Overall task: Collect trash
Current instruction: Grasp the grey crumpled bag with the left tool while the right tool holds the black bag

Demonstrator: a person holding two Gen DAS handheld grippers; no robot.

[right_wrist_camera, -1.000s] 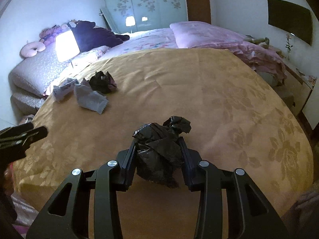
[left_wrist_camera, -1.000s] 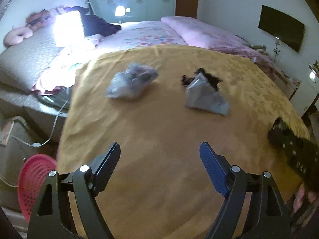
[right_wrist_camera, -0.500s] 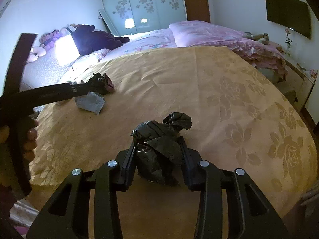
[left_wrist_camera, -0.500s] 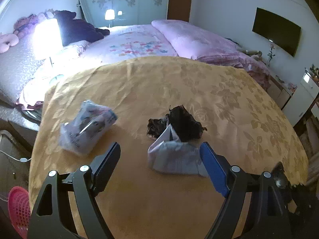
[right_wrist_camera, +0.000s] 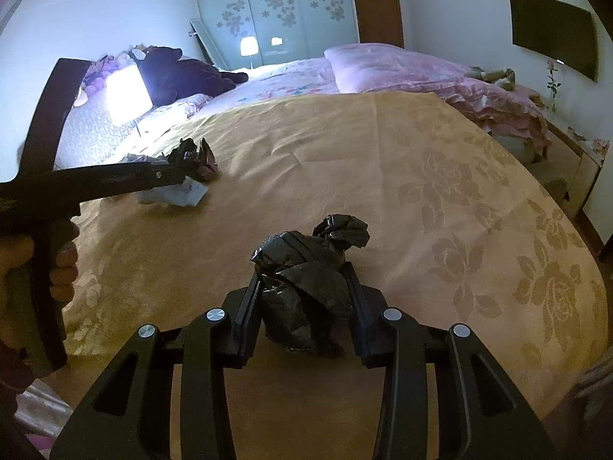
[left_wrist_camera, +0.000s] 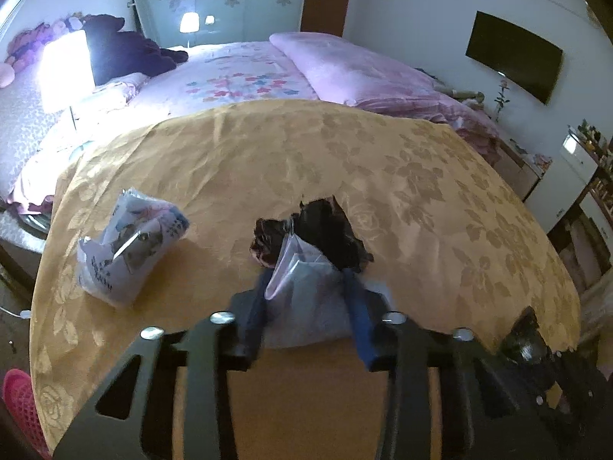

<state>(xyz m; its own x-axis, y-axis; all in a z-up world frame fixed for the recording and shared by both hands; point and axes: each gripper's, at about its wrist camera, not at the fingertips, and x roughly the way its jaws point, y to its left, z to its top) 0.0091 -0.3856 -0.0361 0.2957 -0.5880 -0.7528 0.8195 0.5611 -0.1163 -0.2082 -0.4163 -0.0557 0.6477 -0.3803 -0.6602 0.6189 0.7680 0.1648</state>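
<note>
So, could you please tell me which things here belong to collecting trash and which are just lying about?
Trash job: pale wrapper, between the closing left gripper; black plastic bag, in the right gripper; printed packet; dark crumpled wrapper.
Lying about: lamp; pink duvet.

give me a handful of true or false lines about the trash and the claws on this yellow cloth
1. The right claw is clamped on a crumpled black bag. True.
2. The left claw has a red cup between its pads. False: a pale grey wrapper sits between them as the jaws close.
3. A printed white packet lies loose on the yellow cloth, off to the side of the left claw. True.
4. The yellow cloth is plain. False: it has a woven flower pattern.
5. The lamp by the bed is off. False: it glows brightly.
</note>
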